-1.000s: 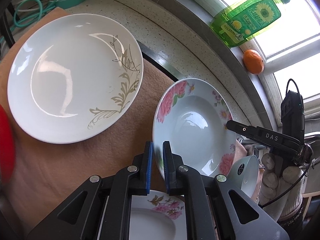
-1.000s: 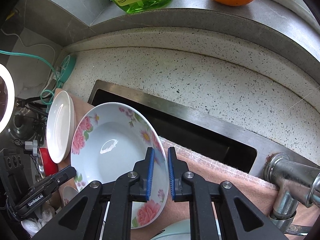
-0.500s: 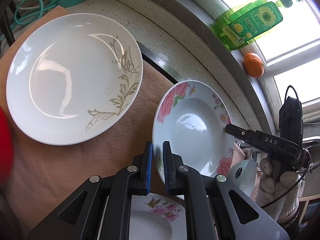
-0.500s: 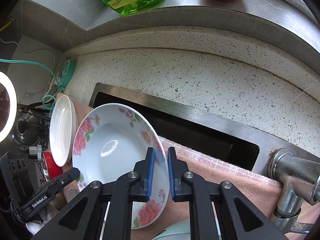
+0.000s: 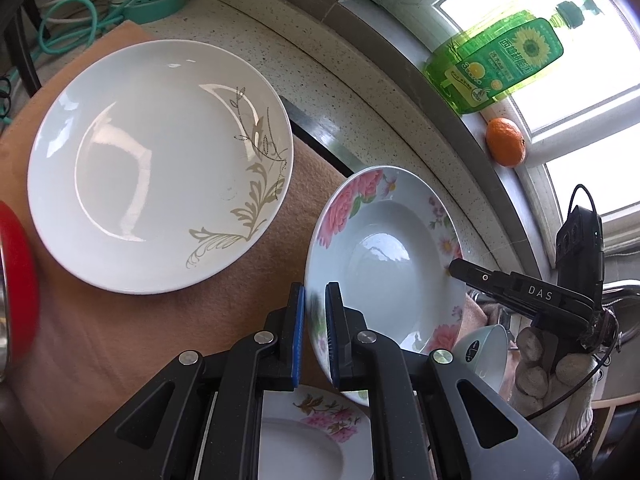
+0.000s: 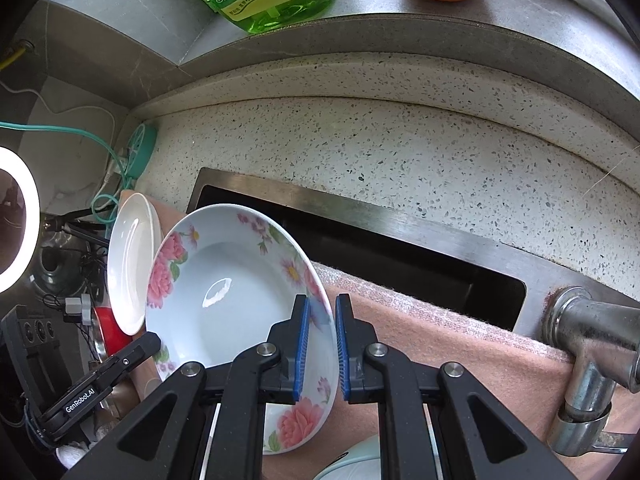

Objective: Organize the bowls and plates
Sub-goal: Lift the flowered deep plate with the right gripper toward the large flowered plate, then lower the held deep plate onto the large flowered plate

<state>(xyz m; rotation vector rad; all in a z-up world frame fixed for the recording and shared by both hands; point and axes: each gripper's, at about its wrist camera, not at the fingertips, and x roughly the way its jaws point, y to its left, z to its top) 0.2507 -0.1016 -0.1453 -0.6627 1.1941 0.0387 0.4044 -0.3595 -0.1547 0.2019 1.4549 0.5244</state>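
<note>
Left gripper [image 5: 315,322]: black plastic linkage arms, blue ribbed pads lining the inner faces of both fingers, round silver screws at the pivots behind the jaws. Right gripper [image 6: 320,344]: same build; "DAS" printed white along one finger. Hand [image 5: 554,374] behind it wears a white knit glove; a black cable loops alongside.

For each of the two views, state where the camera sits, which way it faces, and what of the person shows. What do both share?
Left wrist: behind the left claw, angled down over the white plate; gloved hand visible.
Right wrist: behind the right claw, angled down toward the sink; no hand clearly shown.
Shared: the floral plate that both claws clamp.
</note>
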